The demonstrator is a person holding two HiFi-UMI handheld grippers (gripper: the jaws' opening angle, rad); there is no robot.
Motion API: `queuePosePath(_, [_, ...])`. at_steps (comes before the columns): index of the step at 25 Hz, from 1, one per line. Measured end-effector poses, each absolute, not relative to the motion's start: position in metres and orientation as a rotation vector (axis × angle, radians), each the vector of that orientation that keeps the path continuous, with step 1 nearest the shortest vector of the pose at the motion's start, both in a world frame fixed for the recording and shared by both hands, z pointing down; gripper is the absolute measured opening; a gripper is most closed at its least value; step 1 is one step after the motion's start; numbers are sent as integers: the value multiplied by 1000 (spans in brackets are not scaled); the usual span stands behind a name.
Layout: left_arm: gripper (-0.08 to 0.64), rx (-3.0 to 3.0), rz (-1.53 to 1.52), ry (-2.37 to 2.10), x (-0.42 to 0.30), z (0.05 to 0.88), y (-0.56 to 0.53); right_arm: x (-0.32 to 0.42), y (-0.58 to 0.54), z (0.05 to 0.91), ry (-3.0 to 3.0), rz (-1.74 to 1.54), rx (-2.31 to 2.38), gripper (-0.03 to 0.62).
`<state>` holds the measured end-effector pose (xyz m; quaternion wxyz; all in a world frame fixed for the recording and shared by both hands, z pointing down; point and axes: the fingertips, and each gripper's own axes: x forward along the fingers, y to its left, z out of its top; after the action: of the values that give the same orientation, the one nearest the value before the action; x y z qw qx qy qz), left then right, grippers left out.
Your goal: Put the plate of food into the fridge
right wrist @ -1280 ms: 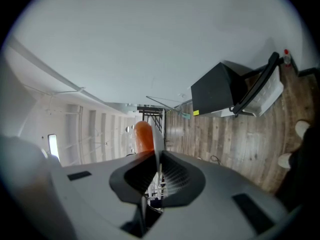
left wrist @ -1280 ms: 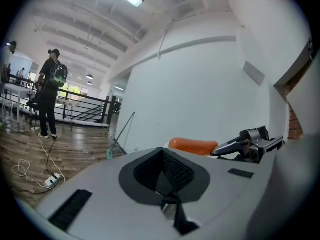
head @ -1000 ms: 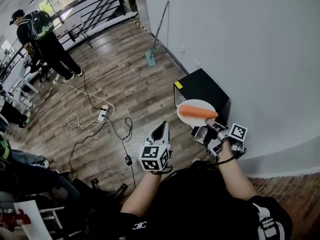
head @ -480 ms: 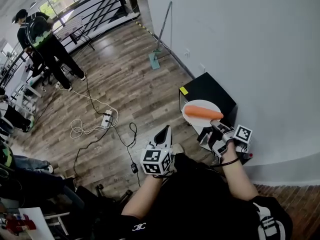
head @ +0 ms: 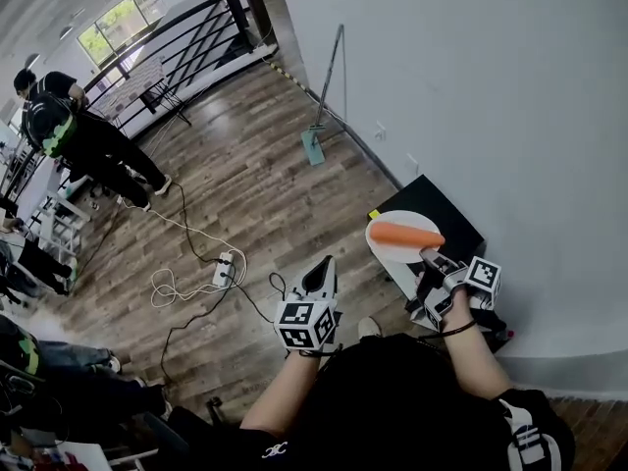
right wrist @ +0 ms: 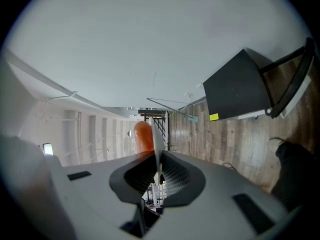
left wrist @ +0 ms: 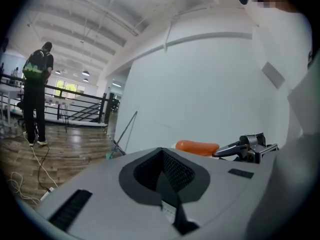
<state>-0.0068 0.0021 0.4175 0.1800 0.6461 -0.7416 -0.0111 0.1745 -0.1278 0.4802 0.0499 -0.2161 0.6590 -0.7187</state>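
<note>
A white plate (head: 392, 247) with an orange piece of food (head: 405, 235) on it hangs level over the front of a black mini fridge (head: 449, 220) that stands against the white wall. My right gripper (head: 429, 259) is shut on the plate's near rim. In the right gripper view the plate (right wrist: 156, 129) shows edge-on between the pads of the right gripper (right wrist: 157, 171), with the food (right wrist: 143, 135) to its left and the fridge (right wrist: 237, 89) at the upper right. To the left my left gripper (head: 325, 263) hangs shut and empty over the floor. In its own view the left gripper (left wrist: 164, 171) holds nothing.
A mop (head: 312, 145) leans on the wall beyond the fridge. A power strip (head: 225, 268) and loose cables lie on the wood floor to the left. A person (head: 74, 140) stands far left near a black railing (head: 172, 37).
The view has swung, so the fridge, plate and both grippers sit lower and further right. The grip on the plate is unchanged. The person at the back has walked left.
</note>
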Motion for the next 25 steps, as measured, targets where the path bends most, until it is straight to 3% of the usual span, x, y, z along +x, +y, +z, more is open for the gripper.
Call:
queuePosePath(10, [-8,1877,-34,-2094,-83,414,-85,104,-207,482,2012,-2170,-697,41])
queuePosePath(25, [-8,2164,30,-1801,-136,425,-176,43,-249,484,1862,-2040,-850,41])
